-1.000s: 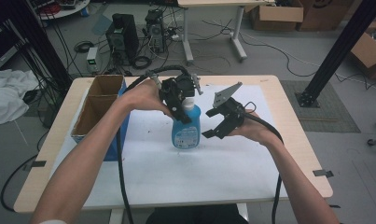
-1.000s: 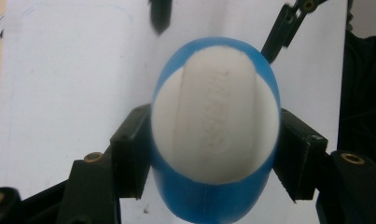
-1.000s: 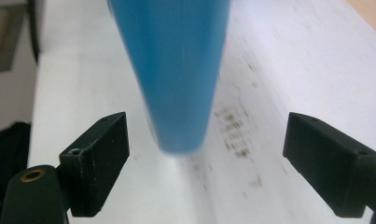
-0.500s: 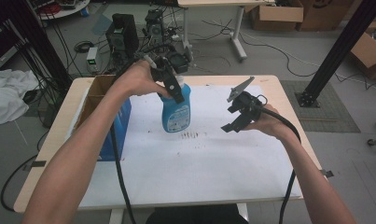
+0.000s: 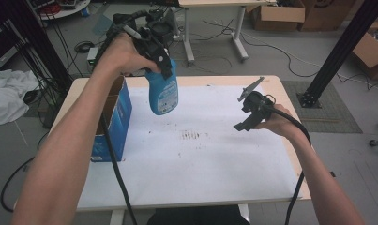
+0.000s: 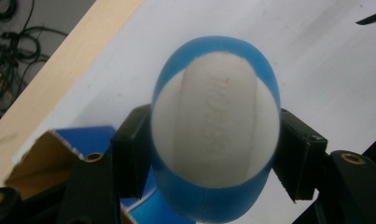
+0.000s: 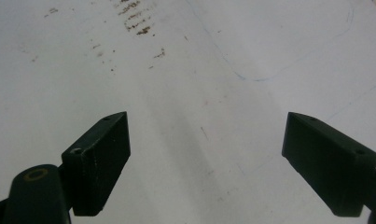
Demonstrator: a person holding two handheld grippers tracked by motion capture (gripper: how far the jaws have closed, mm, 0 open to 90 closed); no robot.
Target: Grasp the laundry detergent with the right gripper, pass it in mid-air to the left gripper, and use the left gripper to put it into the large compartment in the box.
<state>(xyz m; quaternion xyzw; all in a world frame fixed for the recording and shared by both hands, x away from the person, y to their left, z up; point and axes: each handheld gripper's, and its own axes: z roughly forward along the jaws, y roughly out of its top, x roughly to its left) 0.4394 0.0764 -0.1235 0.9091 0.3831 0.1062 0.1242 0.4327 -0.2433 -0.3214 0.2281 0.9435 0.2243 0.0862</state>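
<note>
Altogether, items counted at this moment:

- One blue spray bottle (image 5: pixel 162 91), hanging upright in the air above the far left part of the table, its base clear of the white sheet (image 5: pixel 200 159).
- One left gripper (image 5: pixel 161 58), its jaws pressed against the bottle's upper part from both sides, pinching it.
- One right gripper (image 5: pixel 247 112), held above the right side of the sheet, well apart from the bottle; its jaws stood wide apart with nothing between them.
- One blue cardboard box (image 5: pixel 112 119), open-topped, at the table's left edge, just beside and below the bottle.
- One table (image 5: pixel 275 86), wooden edge showing around the sheet.
- One patch of dark marks (image 5: pixel 191 136) near the sheet's middle.

View differences:

- Left gripper view looked down the bottle (image 6: pixel 216 126) endwise, showing its pale label face between the two black pads (image 6: pixel 297 154), and a box corner (image 6: pixel 59 154) below.
- Right gripper view showed the spread fingertips (image 7: pixel 99 154) over bare sheet (image 7: pixel 199 93), the dark marks (image 7: pixel 136 21), and faint pen lines.
</note>
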